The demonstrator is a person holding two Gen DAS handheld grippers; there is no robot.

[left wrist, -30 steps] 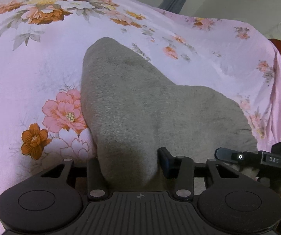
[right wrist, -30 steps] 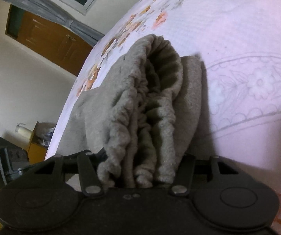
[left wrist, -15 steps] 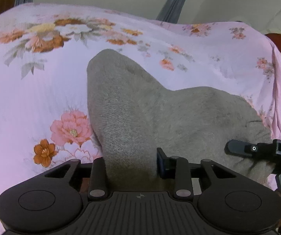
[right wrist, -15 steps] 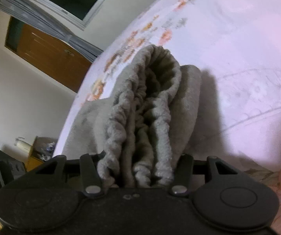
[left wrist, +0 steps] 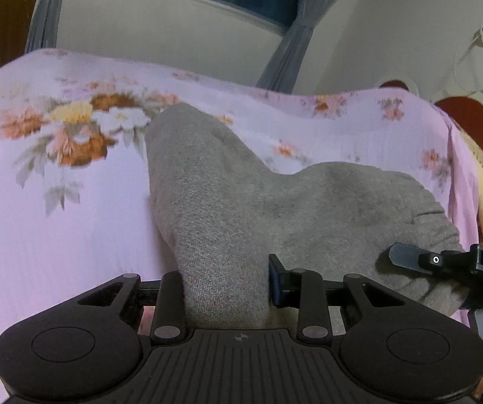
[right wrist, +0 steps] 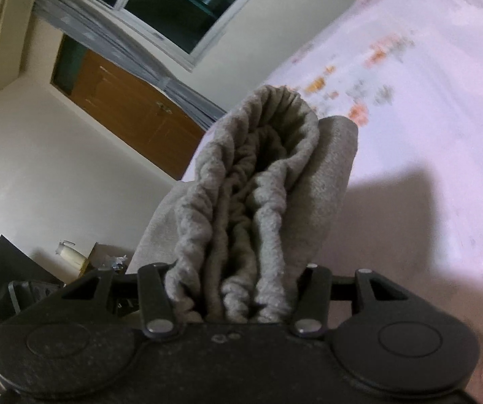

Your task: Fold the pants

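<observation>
Both grippers stand higher than before, lifting the grey pants (left wrist: 241,208) off the floral bedsheet (left wrist: 56,235).
Left gripper (left wrist: 224,289) clamps a flat fold, jaws narrowed; right gripper (right wrist: 234,289) clamps the bunched waistband (right wrist: 258,202); cloth sags between them.

The grey knitted pants (left wrist: 241,208) hide both fingertips of the left gripper (left wrist: 226,289) — bunched waistband folds likewise bury the right gripper (right wrist: 233,289). The pink floral bedsheet (right wrist: 426,107) is blurred there, flowers mere smears.

The pants (left wrist: 228,208) are grey knit cloth, matt and fuzzy, with a gathered, ribbed waistband (right wrist: 258,202). The bedsheet (left wrist: 56,229) is thin, smooth pink cloth printed with flowers. The left claw (left wrist: 224,289) is matt black plastic with small metal pins. The door (right wrist: 130,101) is glossy brown wood.
</observation>
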